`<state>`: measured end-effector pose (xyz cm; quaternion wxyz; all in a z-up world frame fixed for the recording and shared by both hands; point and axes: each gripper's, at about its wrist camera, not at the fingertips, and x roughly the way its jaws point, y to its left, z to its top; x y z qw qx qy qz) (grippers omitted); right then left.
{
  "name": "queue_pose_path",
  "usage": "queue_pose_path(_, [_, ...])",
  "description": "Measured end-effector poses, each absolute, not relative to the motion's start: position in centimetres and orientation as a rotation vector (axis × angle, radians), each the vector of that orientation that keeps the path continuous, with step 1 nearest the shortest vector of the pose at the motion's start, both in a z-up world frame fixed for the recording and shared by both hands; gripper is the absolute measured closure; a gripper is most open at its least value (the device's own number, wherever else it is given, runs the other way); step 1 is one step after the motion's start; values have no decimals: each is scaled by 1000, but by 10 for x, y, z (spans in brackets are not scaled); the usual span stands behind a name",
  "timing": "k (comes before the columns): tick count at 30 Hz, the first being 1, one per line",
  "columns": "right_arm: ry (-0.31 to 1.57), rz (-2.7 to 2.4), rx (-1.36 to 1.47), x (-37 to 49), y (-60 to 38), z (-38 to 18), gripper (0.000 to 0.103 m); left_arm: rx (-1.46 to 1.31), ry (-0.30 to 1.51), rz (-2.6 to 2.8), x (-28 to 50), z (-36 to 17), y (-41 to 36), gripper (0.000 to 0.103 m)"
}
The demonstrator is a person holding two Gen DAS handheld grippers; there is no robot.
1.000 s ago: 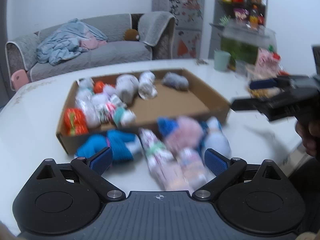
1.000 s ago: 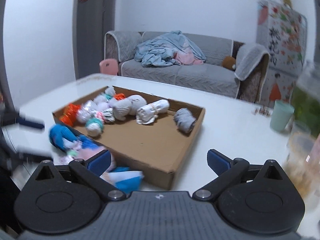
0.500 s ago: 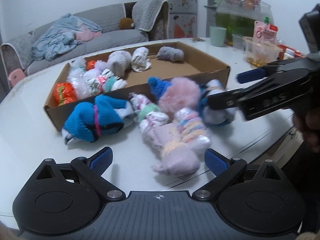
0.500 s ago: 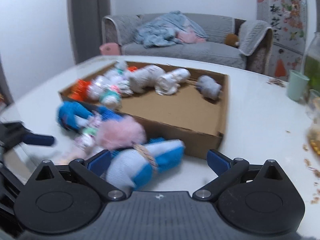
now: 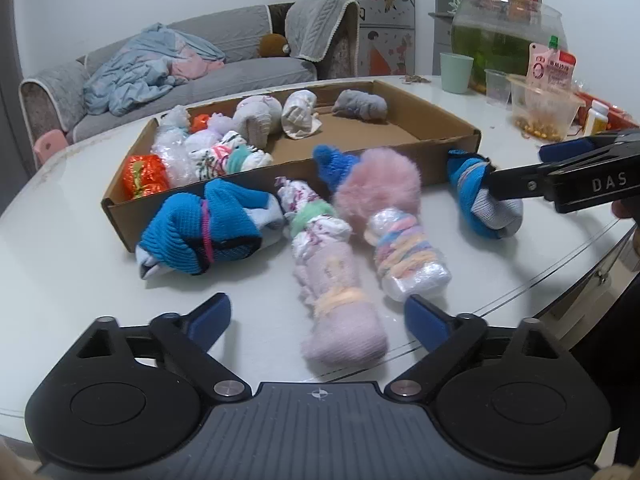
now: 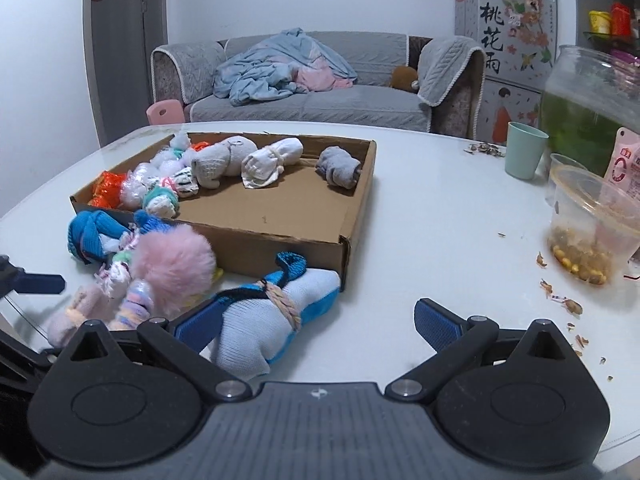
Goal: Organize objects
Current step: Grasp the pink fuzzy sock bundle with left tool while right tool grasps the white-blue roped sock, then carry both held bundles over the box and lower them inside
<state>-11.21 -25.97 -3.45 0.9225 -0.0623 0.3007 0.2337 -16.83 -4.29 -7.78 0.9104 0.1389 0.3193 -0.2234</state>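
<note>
Socks, rolled into bundles, lie on the white table (image 6: 420,208), some inside the cardboard box (image 6: 280,236) and some still outside, just beside its near wall. The one in question now is the light-blue sock bundle (image 6: 272,320), tied around its middle with a braided band, lying on the table close to the box corner.

The right gripper (image 6: 316,330) stands wide open around this bundle: its left finger (image 6: 200,320) touches or nearly touches the bundle's side, while the other finger is well apart from it, so nothing is held. From the left camera, one finger seems pressed against the same bundle (image 5: 486,200). The left gripper (image 5: 318,318) is also wide open and holds nothing; the lilac sock roll (image 5: 340,300) lies between its fingers, with the plastic-wrapped striped roll (image 5: 408,252) just beside.

I judge that these bundles are light and soft (they will squash under the pads, not resist). The knitted cloth should give good friction, so slipping is less likely than with the plastic-wrapped one. The best place to take the light-blue bundle seems to be across its thick middle, near the band, where the roll is tightest. Gripping a loose end could let it unroll or hang down. The pink fluffy ball (image 6: 172,264) rests near, and a careless closing may catch its fur too.
</note>
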Motion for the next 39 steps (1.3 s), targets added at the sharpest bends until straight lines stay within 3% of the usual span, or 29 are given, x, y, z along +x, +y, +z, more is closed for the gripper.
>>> queue_pose_path(6, [624, 500, -108, -113, -247, -34, 1, 287, 649, -476, -172, -76, -46, 28])
queue_pose_path(13, [659, 453, -111, -109, -230, -44, 1, 248, 655, -503, -175, -74, -44, 66])
queue_pose_path(15, [668, 435, -122, -108, -227, -48, 3, 236, 659, -506, -174, -74, -43, 67])
queue_pose_path(17, [677, 430, -132, -107, -226, -52, 12, 225, 664, -508, -174, -73, -41, 68])
queue_pose_path(19, [699, 431, -133, -107, -228, -56, 34, 219, 664, -508, -174, -73, -40, 68])
queue_pose_path(24, [690, 441, -123, -113, -234, -53, 50, 209, 662, -502, -173, -72, -37, 69])
queue_pose_path(39, [650, 507, -143, -123, -247, -39, 54, 165, 630, -471, -168, -48, -7, 69])
